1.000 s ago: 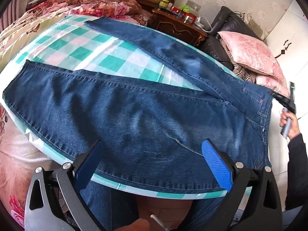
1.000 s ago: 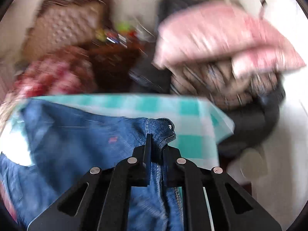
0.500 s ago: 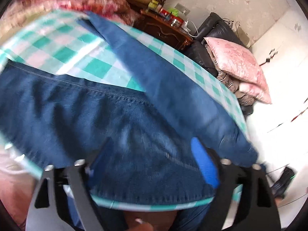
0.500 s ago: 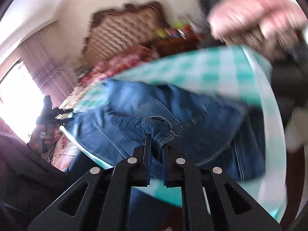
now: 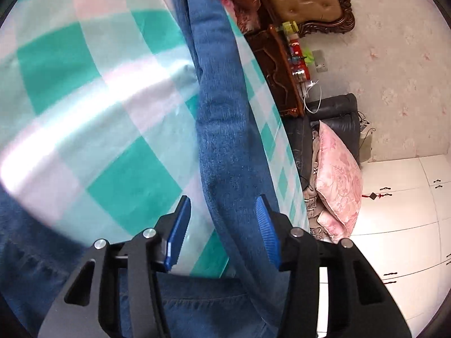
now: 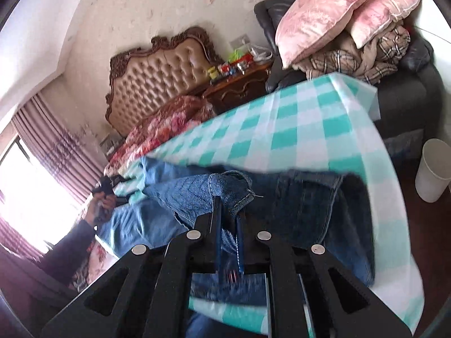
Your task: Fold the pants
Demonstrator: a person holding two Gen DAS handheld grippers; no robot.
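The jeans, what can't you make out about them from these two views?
- Left wrist view: the jeans run out of frame at top and bottom; the left tool body hides the lower part.
- Right wrist view: the cloth clamped in the right tool is hidden between its fingers; the denim below is blurred.
- Neither view shows the whole fold.

Daylit room, bright overall. Right wrist view: window (image 6: 25,197) at 9 o'clock blown out to white, washing the curtain (image 6: 56,146) beside it. Left wrist view: broad glare streak on the checked cloth (image 5: 84,118) from 9 toward 12 o'clock; cloth there is soft, out of focus. Right view has motion smear on the jeans (image 6: 310,211) edge near centre and at 6 o'clock. Strong fisheye bending at all rims, black vignette corners. Headboard (image 6: 157,76) and pink pillow (image 6: 332,11) sharp.
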